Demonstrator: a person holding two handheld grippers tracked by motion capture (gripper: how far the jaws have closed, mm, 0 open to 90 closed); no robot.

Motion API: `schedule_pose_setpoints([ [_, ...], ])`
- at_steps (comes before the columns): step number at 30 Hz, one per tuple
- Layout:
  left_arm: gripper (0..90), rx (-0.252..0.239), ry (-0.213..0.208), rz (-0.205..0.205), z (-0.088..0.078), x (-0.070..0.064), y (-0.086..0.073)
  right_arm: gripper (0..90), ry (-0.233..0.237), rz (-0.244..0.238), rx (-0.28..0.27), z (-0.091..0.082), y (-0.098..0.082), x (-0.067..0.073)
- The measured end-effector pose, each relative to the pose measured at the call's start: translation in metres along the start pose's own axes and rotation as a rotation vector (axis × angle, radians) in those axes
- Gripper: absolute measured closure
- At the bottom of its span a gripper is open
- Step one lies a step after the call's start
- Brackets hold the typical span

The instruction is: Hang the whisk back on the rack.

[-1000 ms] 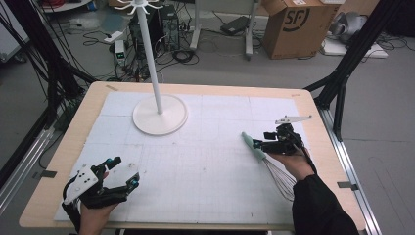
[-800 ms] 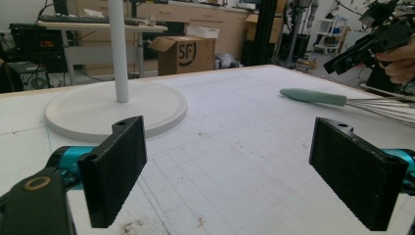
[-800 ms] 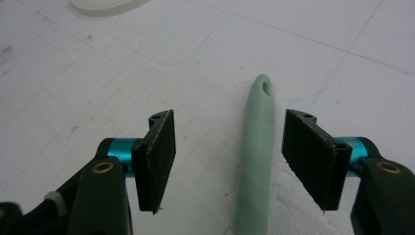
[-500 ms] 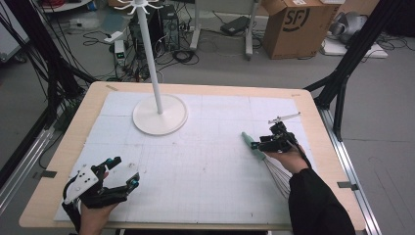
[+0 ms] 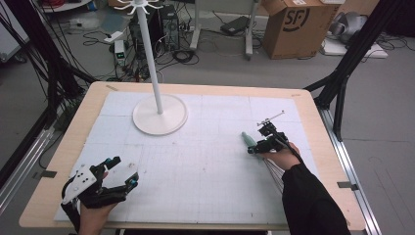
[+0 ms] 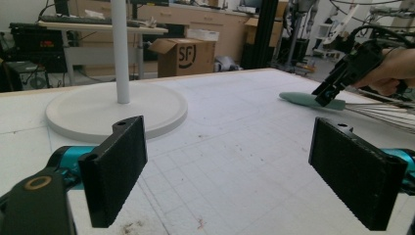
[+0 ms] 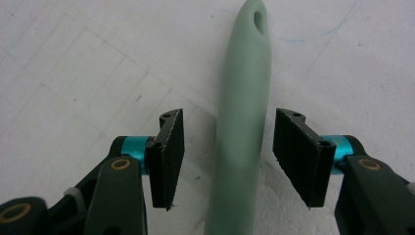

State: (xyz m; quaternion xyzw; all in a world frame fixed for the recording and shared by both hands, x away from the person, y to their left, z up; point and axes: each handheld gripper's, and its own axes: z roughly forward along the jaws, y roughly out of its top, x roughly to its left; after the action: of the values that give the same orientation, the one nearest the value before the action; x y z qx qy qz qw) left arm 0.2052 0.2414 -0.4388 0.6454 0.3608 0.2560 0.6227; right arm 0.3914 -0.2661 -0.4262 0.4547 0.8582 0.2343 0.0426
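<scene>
My right gripper (image 7: 222,161) straddled the green whisk handle (image 7: 242,112), jaws apart, handle lying between them on the gridded mat (image 5: 205,161) (hanging hole ahead). I judged centring before closing best. Left gripper (image 6: 244,181) waited wide apart, holding nothing.

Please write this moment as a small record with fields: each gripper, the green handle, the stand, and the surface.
left gripper: open, holds nothing, low over the near left of the mat
right gripper: open, fingers either side of the green handle, not touching it
green handle: lies flat on the mat, hanging hole at its far end; wire loops at its other end, likely a whisk
white stand: round base, upright pole, far left of the mat
surface: white gridded mat on a wooden table
</scene>
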Motion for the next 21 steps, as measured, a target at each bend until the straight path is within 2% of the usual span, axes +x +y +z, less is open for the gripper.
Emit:
schedule_pose_setpoints([
  [4,14.8,-0.003,-0.004,0.005,0.000,-0.001,0.000,46.2,0.001,0.004,0.015,0.002,0.000,0.002],
  [6,14.8,0.000,-0.005,0.006,0.000,0.000,0.000,46.4,-0.015,-0.008,0.039,0.007,0.000,0.005],
  [9,14.8,-0.005,-0.004,0.001,0.001,-0.001,0.000,50.1,-0.040,-0.037,0.039,0.008,0.000,0.007],
  [11,14.8,0.000,-0.002,0.004,0.000,0.000,0.000,55.1,-0.077,-0.055,0.043,0.007,-0.001,0.009],
  [15,14.9,0.001,-0.003,0.004,0.001,-0.001,0.000,56.2,-0.108,-0.069,0.044,0.008,-0.001,0.013],
  [17,15.2,0.003,-0.002,0.003,0.001,-0.001,0.000,59.4,-0.112,-0.089,0.043,0.008,-0.001,0.013],
  [19,15.3,-0.003,-0.001,-0.002,0.000,-0.001,0.000,64.2,-0.103,-0.085,0.047,0.008,0.000,0.015],
  [21,15.3,-0.004,0.003,-0.004,0.000,-0.001,0.000,64.9,-0.098,-0.088,0.054,0.008,0.001,0.015],
])
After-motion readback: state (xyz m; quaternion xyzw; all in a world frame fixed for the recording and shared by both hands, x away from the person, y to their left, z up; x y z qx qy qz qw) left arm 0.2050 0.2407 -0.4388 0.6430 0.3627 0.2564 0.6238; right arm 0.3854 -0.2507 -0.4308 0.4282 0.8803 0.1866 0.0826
